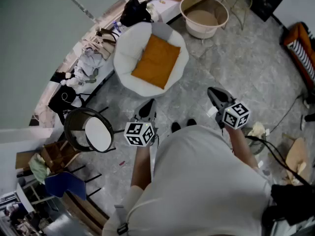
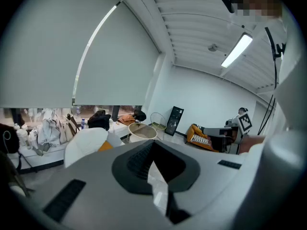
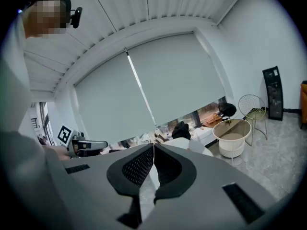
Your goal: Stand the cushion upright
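I see the white armchair (image 1: 124, 68) ahead of me, with the orange cushion (image 1: 156, 60) lying flat on the middle of its seat, well inside the rim. My left gripper (image 1: 147, 107) and right gripper (image 1: 214, 96) hang short of the chair's near edge, both clenched on nothing

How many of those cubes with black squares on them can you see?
2. One cube sits on the left gripper, near the middle of the head view. The other sits on the right gripper, further right. None seems hidden.
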